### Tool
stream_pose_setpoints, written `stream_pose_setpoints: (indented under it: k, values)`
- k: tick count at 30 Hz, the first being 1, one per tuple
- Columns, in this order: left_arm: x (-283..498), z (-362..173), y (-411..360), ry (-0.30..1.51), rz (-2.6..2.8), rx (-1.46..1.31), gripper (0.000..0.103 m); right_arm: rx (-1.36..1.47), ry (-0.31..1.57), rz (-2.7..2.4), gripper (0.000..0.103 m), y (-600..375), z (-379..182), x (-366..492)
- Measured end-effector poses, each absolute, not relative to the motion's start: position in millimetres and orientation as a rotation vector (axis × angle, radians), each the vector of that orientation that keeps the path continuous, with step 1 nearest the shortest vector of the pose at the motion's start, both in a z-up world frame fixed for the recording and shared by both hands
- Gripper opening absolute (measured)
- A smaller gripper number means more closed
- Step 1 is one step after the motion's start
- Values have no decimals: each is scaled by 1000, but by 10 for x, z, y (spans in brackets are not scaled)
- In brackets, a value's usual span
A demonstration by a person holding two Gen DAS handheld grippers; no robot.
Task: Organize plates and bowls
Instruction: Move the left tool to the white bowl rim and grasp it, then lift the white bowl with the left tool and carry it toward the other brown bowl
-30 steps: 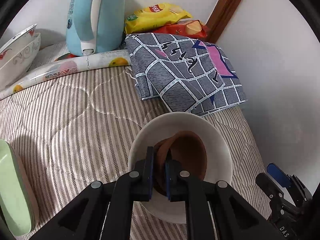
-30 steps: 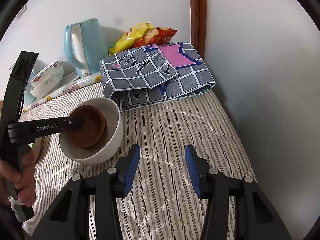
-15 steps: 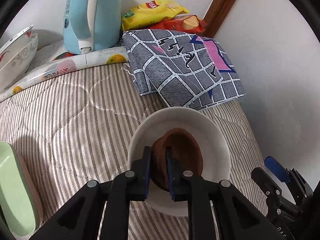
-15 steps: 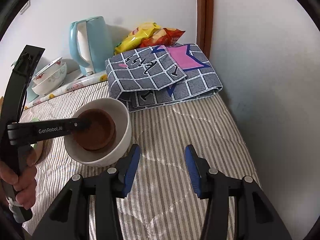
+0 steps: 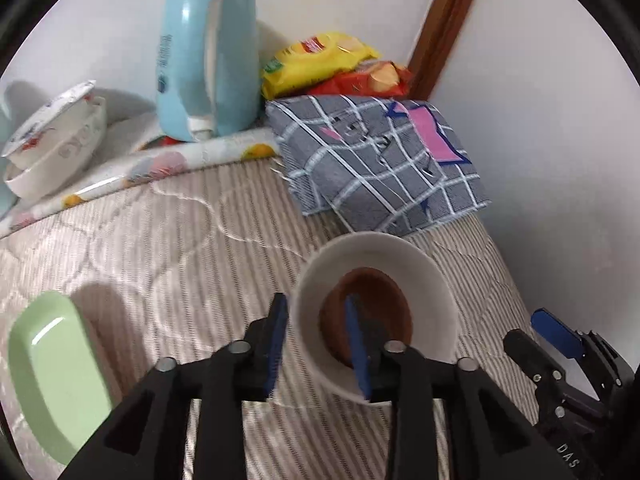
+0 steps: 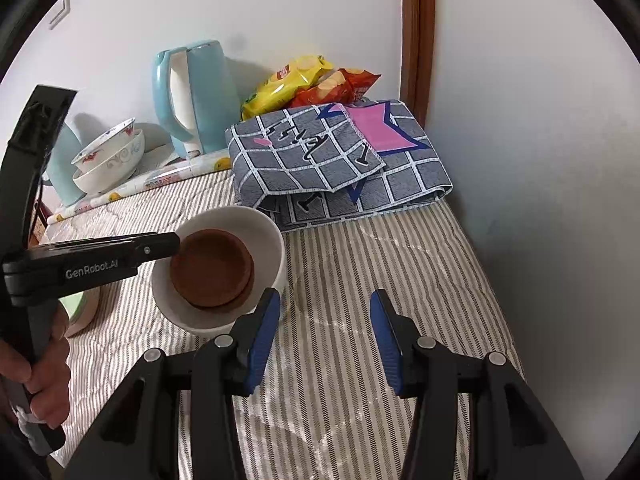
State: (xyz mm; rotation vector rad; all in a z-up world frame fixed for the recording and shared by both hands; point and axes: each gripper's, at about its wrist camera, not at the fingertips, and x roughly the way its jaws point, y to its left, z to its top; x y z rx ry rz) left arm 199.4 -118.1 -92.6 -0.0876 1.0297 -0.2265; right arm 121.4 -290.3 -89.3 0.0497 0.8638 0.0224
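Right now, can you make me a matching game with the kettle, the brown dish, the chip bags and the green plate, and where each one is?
Things:
1. light blue plastic kettle
2. small brown round dish
3. yellow and red chip bags
4. pale green oblong plate

Places:
A. inside the white bowl
B. behind the folded checked cloth
C. next to the stacked flowered bowls
D. left edge of the striped quilt

Pairs: 1-C, 2-A, 3-B, 4-D

L gripper (image 5: 316,340) fingers (image 5: 276,332) now apart, brown dish (image 5: 368,312) free.
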Motion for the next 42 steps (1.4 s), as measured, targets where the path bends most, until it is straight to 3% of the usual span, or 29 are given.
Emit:
stream_pose_setpoints:
  k: [13, 22, 35, 42]
  values:
    - [2107, -1079, -1029, 1075, -195, -80, 36, 64, 927, 31, 46, -2757, -1062, 1583]
    - [2218, -1261, -1095, 1124, -195, -58, 36, 68, 1004, 37, 33, -2713, -1289, 1807]
    - [2266, -1340, -1130, 1146, -179, -16, 36, 72, 1071, 33, 33, -2662, -1438, 1946]
    - [2304, -1380, -1155, 1154, -152, 17, 43, 66, 1095, 10, 35, -2651, -1497, 2000]
